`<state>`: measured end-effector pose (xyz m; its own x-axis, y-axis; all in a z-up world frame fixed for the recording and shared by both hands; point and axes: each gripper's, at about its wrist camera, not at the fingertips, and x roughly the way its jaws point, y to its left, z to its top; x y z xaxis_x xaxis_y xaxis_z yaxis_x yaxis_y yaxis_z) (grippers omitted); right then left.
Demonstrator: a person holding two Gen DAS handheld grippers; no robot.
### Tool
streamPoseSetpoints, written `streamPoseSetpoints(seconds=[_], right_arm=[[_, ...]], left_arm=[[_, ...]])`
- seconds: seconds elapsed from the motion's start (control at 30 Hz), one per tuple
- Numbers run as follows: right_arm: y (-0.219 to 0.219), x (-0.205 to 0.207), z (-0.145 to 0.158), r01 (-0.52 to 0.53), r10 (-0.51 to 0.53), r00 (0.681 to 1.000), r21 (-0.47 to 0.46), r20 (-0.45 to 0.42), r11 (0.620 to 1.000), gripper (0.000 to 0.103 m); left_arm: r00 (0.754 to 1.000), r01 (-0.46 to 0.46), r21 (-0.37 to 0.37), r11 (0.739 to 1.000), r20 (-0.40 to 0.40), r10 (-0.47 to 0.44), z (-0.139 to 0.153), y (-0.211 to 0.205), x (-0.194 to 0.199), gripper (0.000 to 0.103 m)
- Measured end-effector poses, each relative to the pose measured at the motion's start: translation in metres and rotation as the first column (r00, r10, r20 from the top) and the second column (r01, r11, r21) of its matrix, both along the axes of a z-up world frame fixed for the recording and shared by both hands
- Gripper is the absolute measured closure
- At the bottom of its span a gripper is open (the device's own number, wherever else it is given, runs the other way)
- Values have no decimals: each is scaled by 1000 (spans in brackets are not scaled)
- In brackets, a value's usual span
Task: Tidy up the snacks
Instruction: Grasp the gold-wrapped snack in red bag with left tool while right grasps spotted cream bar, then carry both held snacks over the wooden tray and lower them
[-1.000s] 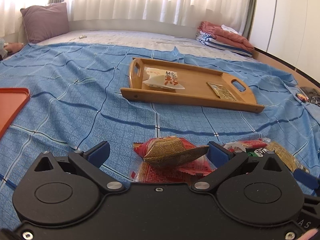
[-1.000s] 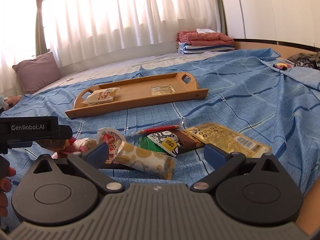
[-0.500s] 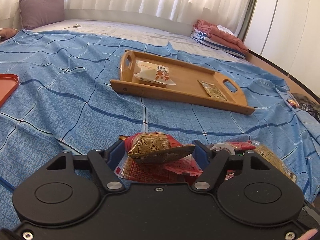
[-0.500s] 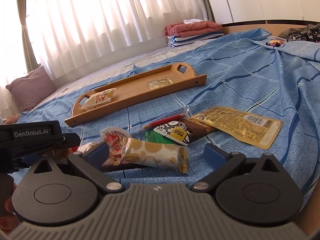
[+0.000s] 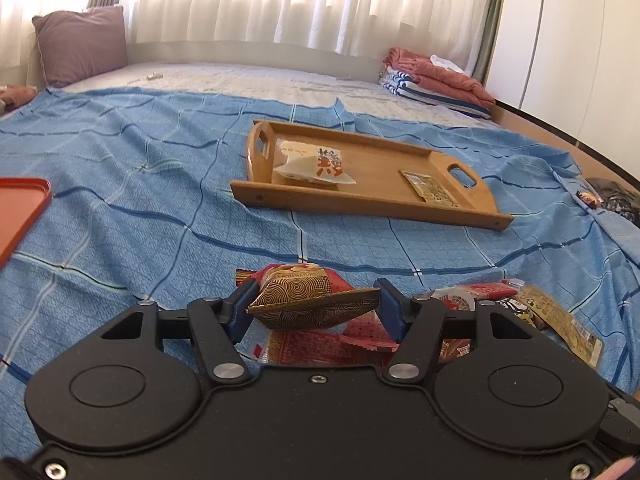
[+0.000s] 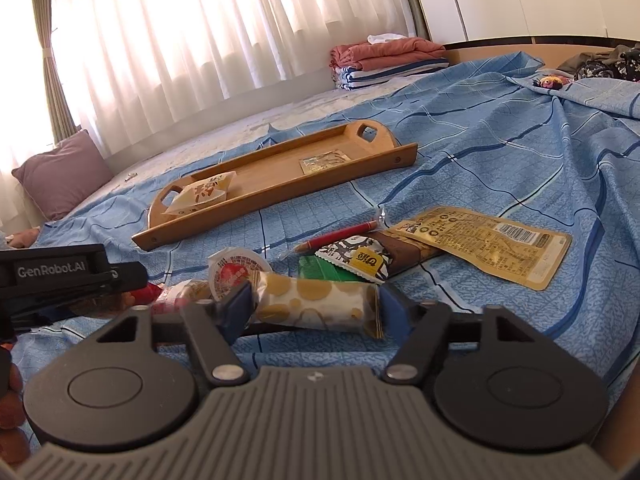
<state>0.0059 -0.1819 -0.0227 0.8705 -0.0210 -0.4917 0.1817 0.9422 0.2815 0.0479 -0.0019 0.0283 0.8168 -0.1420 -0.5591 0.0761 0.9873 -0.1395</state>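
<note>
Gold pouch [image 5: 312, 300] pinched in left gripper [image 5: 314, 310], dotted pack [image 6: 316, 306] in right gripper [image 6: 314, 308]; likely bound for tray [image 5: 360, 200].

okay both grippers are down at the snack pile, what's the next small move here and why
Probably lift the left gripper and carry its gold spiral-patterned packet to the wooden tray. Its pads already press both ends of that packet, and the tray holds only two packets with bare wood between them. The right gripper brackets the cream dotted packet, so it could follow.
</note>
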Motion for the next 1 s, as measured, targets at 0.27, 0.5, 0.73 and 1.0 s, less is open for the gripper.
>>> streamPoseSetpoints(seconds=[0.27, 0.5, 0.73, 1.0], right_arm=[[-1, -3, 5, -6, 6, 1000, -26, 8, 1000, 38], [-1, 2, 17, 6, -5, 1000, -115, 10, 993, 38], [-15, 26, 38, -22, 23, 1000, -180, 1, 983, 38], [-33, 72, 68, -94, 96, 995, -223, -3, 970, 38]], left_arm=[[999, -3, 40, 999, 46, 2, 10, 3, -2, 43], [998, 12, 66, 998, 67, -16, 19, 2, 4, 43], [995, 30, 51, 998, 93, -35, 39, 6, 25, 43], [992, 49, 44, 998, 110, -54, 67, 9, 65, 43]])
